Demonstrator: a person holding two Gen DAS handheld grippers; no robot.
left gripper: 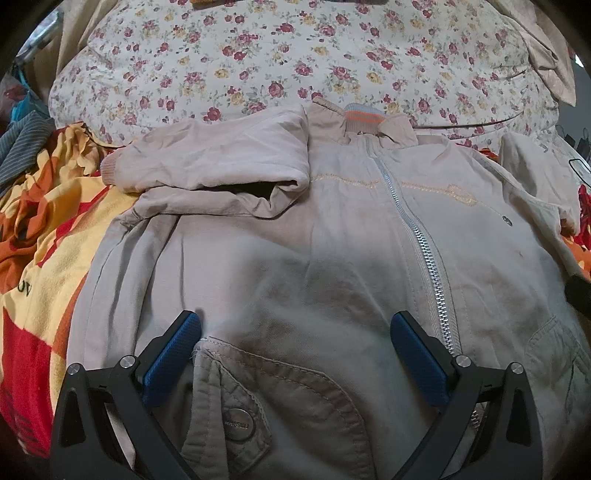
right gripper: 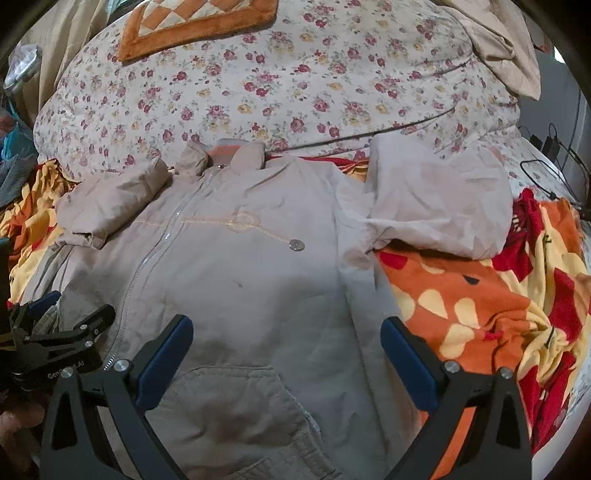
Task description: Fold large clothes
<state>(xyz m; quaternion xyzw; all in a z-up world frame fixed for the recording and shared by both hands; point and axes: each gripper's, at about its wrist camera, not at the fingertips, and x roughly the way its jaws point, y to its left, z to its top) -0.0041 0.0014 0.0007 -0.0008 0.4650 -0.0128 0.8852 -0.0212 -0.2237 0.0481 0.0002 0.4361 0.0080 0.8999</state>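
A beige zip-up jacket (left gripper: 332, 240) lies face up on the bed, zipper (left gripper: 417, 236) shut, collar (left gripper: 365, 123) at the far end. Its left sleeve (left gripper: 218, 155) is folded in over the chest. The right sleeve (right gripper: 439, 206) lies spread out to the side. My left gripper (left gripper: 295, 332) is open just above the jacket's lower left front, over a snap pocket (left gripper: 240, 422). My right gripper (right gripper: 286, 338) is open over the lower right front (right gripper: 280, 288), above another pocket (right gripper: 229, 406). The left gripper (right gripper: 51, 325) also shows at the left edge of the right wrist view.
Under the jacket lies an orange, red and yellow blanket (right gripper: 480, 306). A floral duvet (left gripper: 295, 62) fills the far side, with an orange checked mat (right gripper: 192, 26) on it. Black cables (right gripper: 546, 162) lie at the right. Grey striped cloth (left gripper: 22, 144) sits at the left.
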